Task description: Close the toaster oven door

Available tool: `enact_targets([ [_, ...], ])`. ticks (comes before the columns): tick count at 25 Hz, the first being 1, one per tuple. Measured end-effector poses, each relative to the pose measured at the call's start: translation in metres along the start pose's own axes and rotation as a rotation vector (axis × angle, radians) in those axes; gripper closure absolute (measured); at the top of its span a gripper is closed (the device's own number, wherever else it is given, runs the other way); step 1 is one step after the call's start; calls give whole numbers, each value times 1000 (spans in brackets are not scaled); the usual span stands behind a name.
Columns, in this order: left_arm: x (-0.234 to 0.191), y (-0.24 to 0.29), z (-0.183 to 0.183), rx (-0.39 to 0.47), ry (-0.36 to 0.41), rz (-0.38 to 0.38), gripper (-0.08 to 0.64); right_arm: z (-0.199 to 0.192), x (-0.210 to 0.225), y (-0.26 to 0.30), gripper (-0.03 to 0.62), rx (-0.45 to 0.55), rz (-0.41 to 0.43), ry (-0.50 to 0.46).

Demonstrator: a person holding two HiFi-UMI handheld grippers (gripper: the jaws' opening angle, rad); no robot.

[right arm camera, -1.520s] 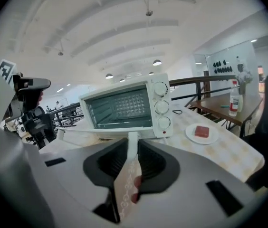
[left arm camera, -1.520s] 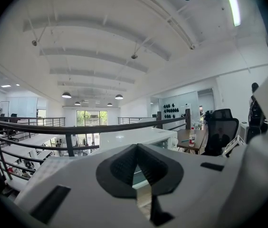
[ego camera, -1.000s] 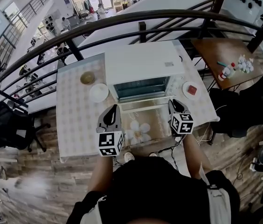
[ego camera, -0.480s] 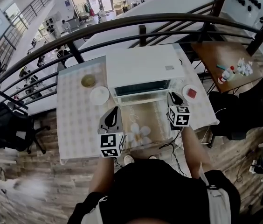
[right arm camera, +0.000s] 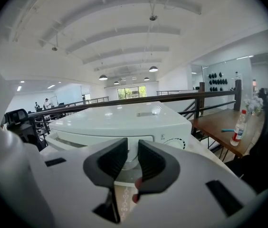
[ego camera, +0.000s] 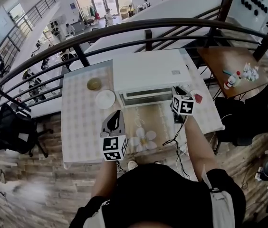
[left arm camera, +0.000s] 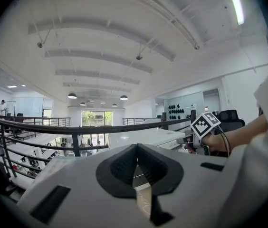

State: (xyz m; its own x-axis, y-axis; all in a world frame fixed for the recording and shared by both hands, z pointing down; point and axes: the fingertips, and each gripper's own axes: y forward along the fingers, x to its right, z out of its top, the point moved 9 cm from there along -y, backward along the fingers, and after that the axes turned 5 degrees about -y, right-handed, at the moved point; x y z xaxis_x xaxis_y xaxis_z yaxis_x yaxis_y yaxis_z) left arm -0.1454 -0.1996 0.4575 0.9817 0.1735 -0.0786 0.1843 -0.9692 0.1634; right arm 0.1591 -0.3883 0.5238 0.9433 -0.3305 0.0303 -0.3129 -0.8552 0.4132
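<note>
Open-plan office, seen from a mezzanine: a dark railing (ego camera: 124, 28) crosses the upper frame, with long desks (ego camera: 36, 51) and people below at upper left. An office chair (ego camera: 8, 127) stands at left, and pendant lamps (left arm camera: 72, 95) hang under a vaulted ceiling (left arm camera: 100, 42).

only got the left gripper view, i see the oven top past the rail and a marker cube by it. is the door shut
Observer: Not quite. In the head view the door of the oven is almost upright and leans out a little at the top.
Operator: whats the right claw doing
Observer: The right claw is clamped on the handle, near the door's right end.
Operator: anything beside the oven on my side
Observer: A plate and a bowl sit on the table just left of it.
</note>
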Motion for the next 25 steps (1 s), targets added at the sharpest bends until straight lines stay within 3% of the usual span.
enact_targets([
  [4,-5,-4,3,11,0,14,548,-3,1,-6,530,45,-2,54],
  [6,-6,-6,5,17,2,17,548,-1,-8,-23,600,148,-35,14],
  [9,-8,-3,11,28,3,21,548,19,-32,-63,600,325,-33,-49],
  [12,-11,0,14,36,-4,25,548,32,-57,-92,601,419,-14,-97],
  [25,-9,7,12,32,4,-10,548,15,-83,-118,601,392,34,-96],
])
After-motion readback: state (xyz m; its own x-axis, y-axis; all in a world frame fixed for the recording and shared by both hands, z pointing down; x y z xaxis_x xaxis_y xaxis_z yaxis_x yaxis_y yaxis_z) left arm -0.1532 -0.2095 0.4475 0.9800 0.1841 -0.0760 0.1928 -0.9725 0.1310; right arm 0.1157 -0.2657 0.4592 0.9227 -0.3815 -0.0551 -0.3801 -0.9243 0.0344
